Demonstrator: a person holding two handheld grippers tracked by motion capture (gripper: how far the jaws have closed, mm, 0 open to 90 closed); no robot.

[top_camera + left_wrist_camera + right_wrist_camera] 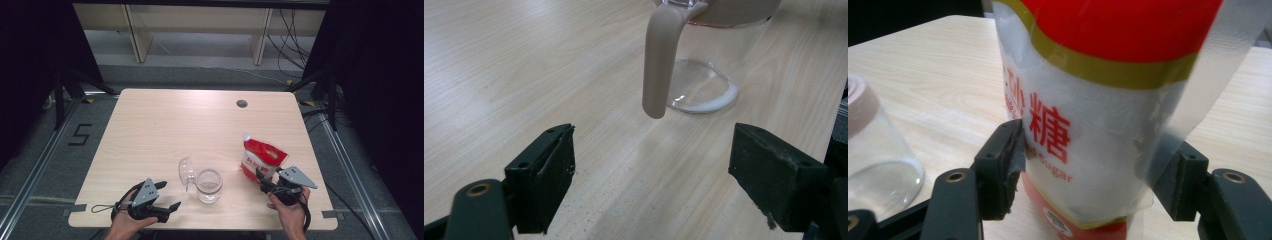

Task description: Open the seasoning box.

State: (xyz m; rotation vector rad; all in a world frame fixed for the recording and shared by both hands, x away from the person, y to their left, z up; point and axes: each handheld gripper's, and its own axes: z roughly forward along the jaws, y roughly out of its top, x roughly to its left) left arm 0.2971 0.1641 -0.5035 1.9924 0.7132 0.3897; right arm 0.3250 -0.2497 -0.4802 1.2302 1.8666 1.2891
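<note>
A red and white sugar bag (pixel 260 159) with a clear window stands near the table's front right. My right gripper (pixel 263 180) is open, one jaw on each side of the sugar bag's (pixel 1098 115) lower part and close against it. A clear glass jar (pixel 208 186) stands at the front middle, its round lid (pixel 186 172) swung open to the left. My left gripper (pixel 170 195) rests open on the table left of the jar. In the left gripper view nothing lies between the jaws of the left gripper (pixel 651 175); ahead are the jar's base (pixel 701 92) and a beige strap (pixel 659 60).
The light wooden table (pixel 165 125) has a round cable hole (pixel 242 103) at the back. Its front edge runs just below both hands. The jar (pixel 878 150) stands to the left of the bag in the right gripper view. Dark floor and frame rails surround the table.
</note>
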